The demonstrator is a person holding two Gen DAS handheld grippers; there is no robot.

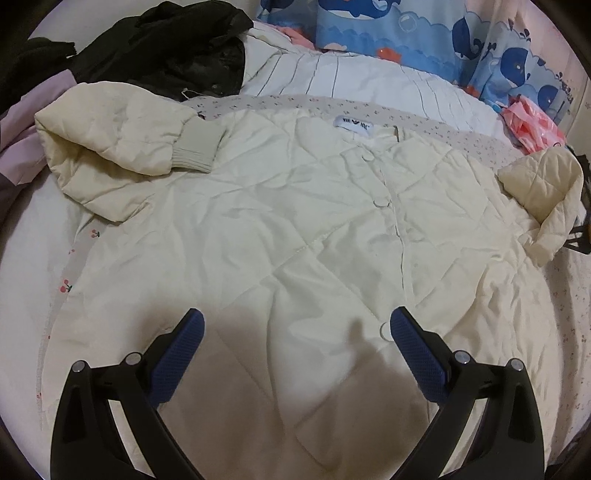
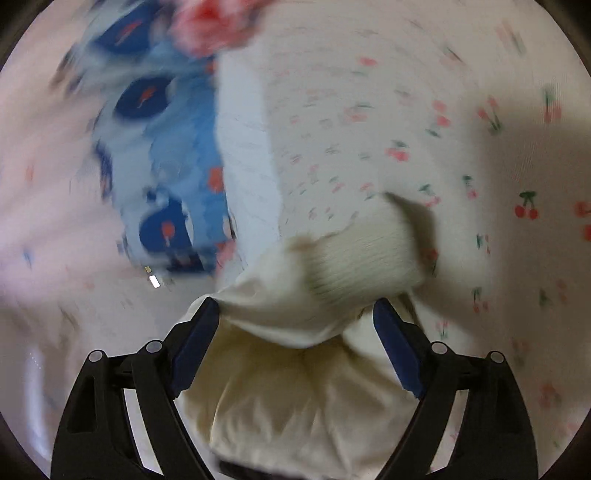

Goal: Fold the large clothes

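The bed [image 1: 33, 229] in its cherry-print sheet carries a cream quilted jacket [image 1: 280, 229], spread buttoned-side up ahead of the left tool [image 1: 295, 325], whose jaws are spread over it. Beyond lie a black garment [image 1: 166, 48] and whale-print fabric [image 1: 388, 29]. The right tool [image 2: 295, 314] stands spread, the jacket's ribbed-cuff sleeve [image 2: 354, 258] loose between its jaws.

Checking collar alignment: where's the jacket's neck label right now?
Left wrist view: the neck label sits upper centre at the cream jacket's collar, just above the top button, right of the folded-in ribbed cuff.
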